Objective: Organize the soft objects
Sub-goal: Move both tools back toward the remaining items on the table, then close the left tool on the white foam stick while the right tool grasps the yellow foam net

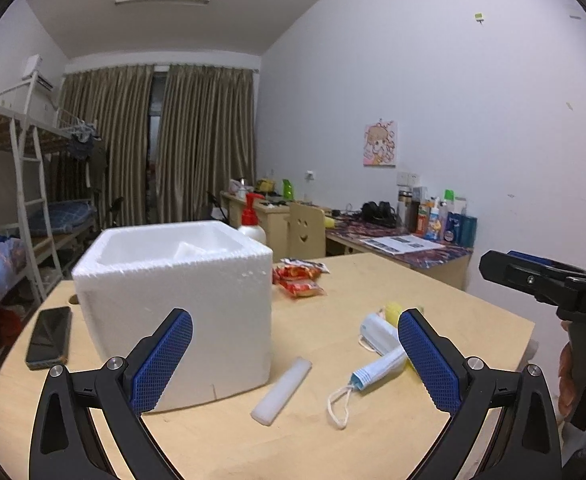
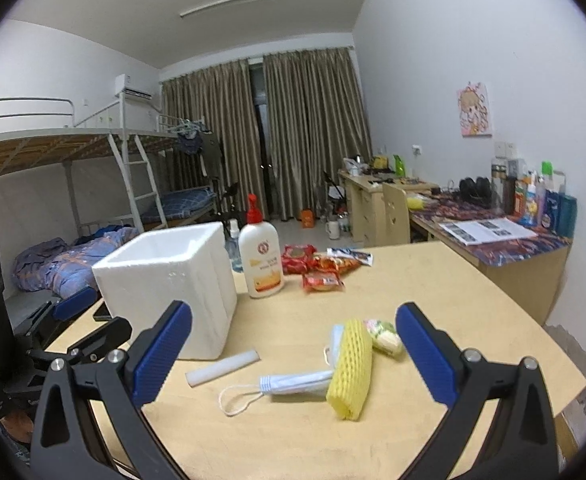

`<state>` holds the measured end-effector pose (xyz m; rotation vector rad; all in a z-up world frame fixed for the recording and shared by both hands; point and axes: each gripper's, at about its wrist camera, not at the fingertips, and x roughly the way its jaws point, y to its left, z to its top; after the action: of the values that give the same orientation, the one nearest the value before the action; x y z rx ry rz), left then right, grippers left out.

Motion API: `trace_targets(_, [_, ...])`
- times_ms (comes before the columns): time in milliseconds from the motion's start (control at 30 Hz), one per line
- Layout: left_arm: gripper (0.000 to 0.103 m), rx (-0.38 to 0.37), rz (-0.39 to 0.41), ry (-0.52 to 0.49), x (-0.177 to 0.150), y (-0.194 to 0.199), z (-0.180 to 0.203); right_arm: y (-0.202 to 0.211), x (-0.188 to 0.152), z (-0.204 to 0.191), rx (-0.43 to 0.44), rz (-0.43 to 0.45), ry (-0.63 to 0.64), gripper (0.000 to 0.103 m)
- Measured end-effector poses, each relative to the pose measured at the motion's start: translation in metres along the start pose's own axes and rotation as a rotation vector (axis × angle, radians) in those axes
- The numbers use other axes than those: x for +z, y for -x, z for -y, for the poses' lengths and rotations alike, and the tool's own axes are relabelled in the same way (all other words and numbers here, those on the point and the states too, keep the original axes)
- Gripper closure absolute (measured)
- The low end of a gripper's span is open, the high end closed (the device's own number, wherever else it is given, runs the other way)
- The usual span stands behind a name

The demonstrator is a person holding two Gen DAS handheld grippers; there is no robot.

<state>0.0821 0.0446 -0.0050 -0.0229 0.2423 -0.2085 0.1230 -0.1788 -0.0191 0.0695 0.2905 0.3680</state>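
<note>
Foam box (image 1: 181,300): white foam piece (image 1: 191,249) inside | both jaws spread, empty

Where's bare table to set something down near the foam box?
Bare tabletop lies right of the snack packets, out to the far edge. Crowded: the yellow foam net, face masks and white foam strip beside the foam box.

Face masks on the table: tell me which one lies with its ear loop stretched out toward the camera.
The folded blue face mask nearest the open right tool; its white ear loop trails left. The other mask sits farther back, behind the yellow foam net sleeve.
</note>
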Motion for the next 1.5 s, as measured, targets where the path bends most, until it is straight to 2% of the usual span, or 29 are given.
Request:
trace_targets(300, [0.0,-0.014,-0.037,0.014,-0.015,-0.018,0.001,-0.007,-0.014,0.014,-0.037,-0.028,-0.026,0.0])
trace_targets(567, [0.0,-0.041,-0.141,0.025,-0.031,-0.05,0.004,-0.022,-0.025,0.031,-0.033,-0.076,-0.024,0.0])
trace_targets(667, [0.0,-0.029,-0.174,0.014,-0.034,-0.06,0.003,-0.028,-0.027,0.032,-0.03,-0.099,-0.014,0.0])
trace_targets(867, [0.0,-0.038,-0.27,0.052,-0.044,-0.084,-0.008,-0.039,-0.03,0.037,-0.018,-0.126,-0.026,0.0])
trace_targets(967, [0.003,-0.041,-0.307,0.074,-0.048,-0.093,-0.014,-0.044,-0.032,0.039,-0.015,-0.144,-0.032,0.0])
trace_targets(1067, [0.014,-0.048,-0.362,0.084,-0.053,-0.102,-0.015,-0.048,-0.033,0.039,-0.016,-0.157,-0.029,0.0])
trace_targets(1267, [0.029,-0.05,-0.456,0.099,-0.06,-0.116,-0.02,-0.054,-0.034,0.039,-0.005,-0.173,-0.026,0.0])
trace_targets(1500, [0.033,-0.038,-0.516,0.108,-0.065,-0.124,-0.024,-0.063,-0.035,0.045,0.001,-0.198,-0.031,0.0])
